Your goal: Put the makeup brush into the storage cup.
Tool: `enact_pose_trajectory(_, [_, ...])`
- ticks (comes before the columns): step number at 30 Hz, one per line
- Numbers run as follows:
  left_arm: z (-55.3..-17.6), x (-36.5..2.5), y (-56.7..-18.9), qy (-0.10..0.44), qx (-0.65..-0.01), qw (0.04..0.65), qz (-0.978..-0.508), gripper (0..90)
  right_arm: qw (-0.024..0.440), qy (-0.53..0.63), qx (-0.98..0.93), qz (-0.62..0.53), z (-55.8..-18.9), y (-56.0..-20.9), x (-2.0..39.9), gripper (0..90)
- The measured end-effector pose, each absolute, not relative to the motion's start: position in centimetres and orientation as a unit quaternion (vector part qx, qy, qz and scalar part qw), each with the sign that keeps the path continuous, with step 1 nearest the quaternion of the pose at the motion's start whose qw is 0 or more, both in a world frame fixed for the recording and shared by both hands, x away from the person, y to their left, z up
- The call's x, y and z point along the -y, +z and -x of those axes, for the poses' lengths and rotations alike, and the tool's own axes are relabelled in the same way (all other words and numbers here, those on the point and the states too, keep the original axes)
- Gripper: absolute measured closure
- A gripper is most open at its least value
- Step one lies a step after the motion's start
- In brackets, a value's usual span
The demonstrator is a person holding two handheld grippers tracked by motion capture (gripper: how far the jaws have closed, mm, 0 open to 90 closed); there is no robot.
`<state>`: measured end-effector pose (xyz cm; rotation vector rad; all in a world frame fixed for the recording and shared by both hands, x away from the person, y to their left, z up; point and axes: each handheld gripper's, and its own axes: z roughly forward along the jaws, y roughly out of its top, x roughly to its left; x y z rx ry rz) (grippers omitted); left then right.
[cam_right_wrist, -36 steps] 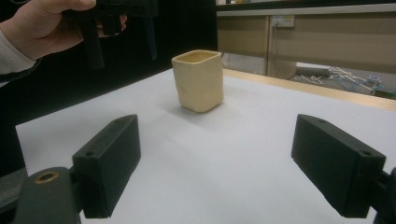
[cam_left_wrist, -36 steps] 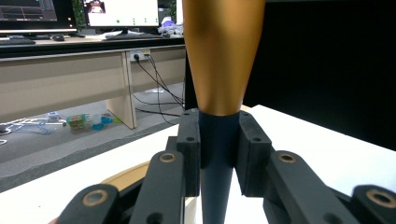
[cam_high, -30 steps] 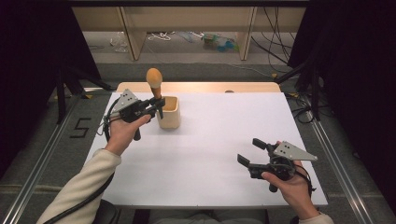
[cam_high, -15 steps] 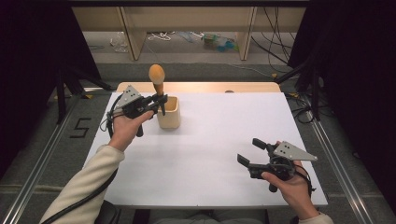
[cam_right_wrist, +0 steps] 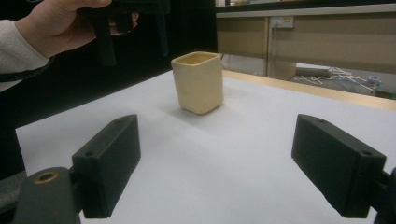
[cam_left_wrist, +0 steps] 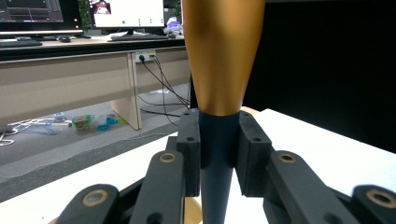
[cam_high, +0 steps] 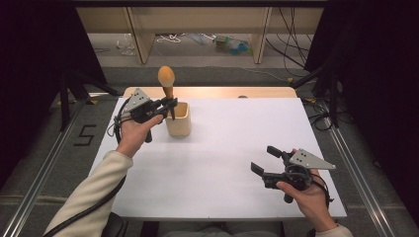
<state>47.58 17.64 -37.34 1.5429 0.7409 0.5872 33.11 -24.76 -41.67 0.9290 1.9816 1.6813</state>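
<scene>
A utensil (cam_high: pixel 166 77) with an orange-brown wooden head and a dark handle stands upright, head up. My left gripper (cam_high: pixel 170 104) is shut on its dark handle (cam_left_wrist: pixel 215 154), just under the head (cam_left_wrist: pixel 219 56). A cream square cup (cam_high: pixel 179 121) stands on the white table right beside that gripper. The handle's lower end is at the cup's near-left rim; I cannot tell whether it is inside. My right gripper (cam_high: pixel 264 159) rests low at the front right, open, with nothing between its jaws. It faces the cup (cam_right_wrist: pixel 198 81) from a distance.
The white table top (cam_high: pixel 222 143) lies bare between the cup and my right gripper. A wooden strip (cam_high: pixel 212 92) runs along its far edge. Beyond it are desk legs, cables and a bottle (cam_high: pixel 232 44) on the floor. Dark curtains flank both sides.
My left gripper has shifted slightly up and to the right with the utensil. The right gripper has stayed still.
</scene>
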Motion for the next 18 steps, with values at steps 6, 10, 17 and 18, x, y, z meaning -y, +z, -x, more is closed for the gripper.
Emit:
enact_pose_trajectory(6, [-47.88, -17.7, -37.34, 0.256, -0.324, 0.618, -0.669, 74.2, 0.185, 0.599, -0.706, -0.33, -33.15, -41.77, 24.73, 16.6])
enact_pose_trajectory(10, [-48.14, -17.55, -37.3, 0.256, -0.323, 0.618, -0.669, 74.2, 0.185, 0.598, -0.707, -0.329, -33.11, -41.78, 24.78, 16.6])
enact_pose_trajectory(17, [-48.49, -17.23, -37.31, 0.257, -0.322, 0.617, -0.67, 74.2, 0.183, 0.596, -0.709, -0.33, -33.14, -41.81, 24.83, 16.6])
enact_pose_trajectory(18, [-48.54, -17.26, -37.3, 0.258, -0.321, 0.616, -0.671, 74.2, 0.183, 0.598, -0.707, -0.33, -33.16, -41.84, 24.82, 16.6])
